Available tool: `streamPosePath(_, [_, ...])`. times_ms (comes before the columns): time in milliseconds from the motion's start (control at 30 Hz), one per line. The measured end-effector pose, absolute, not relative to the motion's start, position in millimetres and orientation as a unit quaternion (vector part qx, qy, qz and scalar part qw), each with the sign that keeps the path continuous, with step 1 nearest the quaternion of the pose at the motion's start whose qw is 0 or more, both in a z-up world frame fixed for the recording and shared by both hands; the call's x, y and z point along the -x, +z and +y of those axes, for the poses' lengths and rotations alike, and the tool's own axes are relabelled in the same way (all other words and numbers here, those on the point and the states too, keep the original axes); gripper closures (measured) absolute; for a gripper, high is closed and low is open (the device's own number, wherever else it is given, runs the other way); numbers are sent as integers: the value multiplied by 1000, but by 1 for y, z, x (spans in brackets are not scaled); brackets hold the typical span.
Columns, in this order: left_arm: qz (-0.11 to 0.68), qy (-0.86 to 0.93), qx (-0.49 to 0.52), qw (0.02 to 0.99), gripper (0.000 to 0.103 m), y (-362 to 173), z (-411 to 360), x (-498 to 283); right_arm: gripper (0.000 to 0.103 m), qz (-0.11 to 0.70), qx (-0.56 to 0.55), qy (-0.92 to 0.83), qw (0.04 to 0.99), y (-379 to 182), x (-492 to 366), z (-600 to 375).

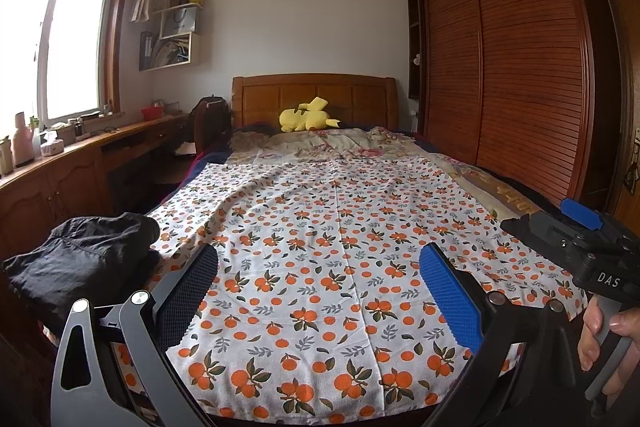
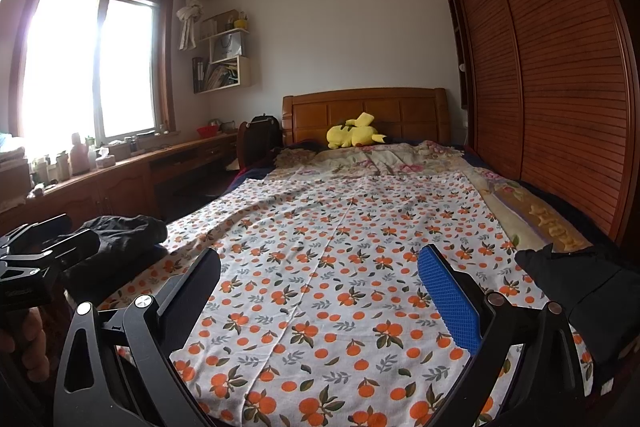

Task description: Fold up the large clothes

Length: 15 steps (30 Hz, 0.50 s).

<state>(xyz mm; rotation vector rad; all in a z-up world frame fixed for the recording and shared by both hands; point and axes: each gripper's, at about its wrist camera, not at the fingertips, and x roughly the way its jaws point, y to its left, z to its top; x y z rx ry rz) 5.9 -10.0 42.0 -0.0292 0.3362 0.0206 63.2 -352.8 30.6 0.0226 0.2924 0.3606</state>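
Left hand-held gripper (image 1: pixel 318 291): nearest the left wrist camera, my fingers spread wide, nothing between them, hovering over the near end of the bed.
Orange-print cloth (image 1: pixel 320 227): spread flat across the bed from 6 o'clock up to centre, with soft wrinkles toward 10 o'clock.
Dark garment (image 1: pixel 80 259): bunched in a heap at 9 o'clock, on the cloth's left edge, just beside my left finger.
Right hand-held gripper, left view (image 1: pixel 576 247): seen side-on at 3 o'clock, my hand (image 1: pixel 604 335) on its handle below.
Yellow plush toy (image 1: pixel 306 117): at 12 o'clock, against the headboard.

Right hand-held gripper (image 2: pixel 320 293): nearest the right wrist camera, fingers wide apart and empty, above the cloth.
Orange-print cloth, right view (image 2: pixel 340 267): fills the middle, flat on the bed.
Dark garment, right view (image 2: pixel 120 239): at 9 o'clock, beside the other tool's body.
Black fabric (image 2: pixel 580 279): at 3 o'clock on the bed's right edge; I cannot tell what it is.
Wardrobe (image 2: pixel 560 87): slatted doors from 1 to 3 o'clock.
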Motion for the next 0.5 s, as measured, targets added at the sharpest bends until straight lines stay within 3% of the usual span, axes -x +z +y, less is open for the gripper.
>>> streamPosePath(500, [167,11,14,986,2,43,-11,-5,7,144,-12,180,973,32,-62,-353])
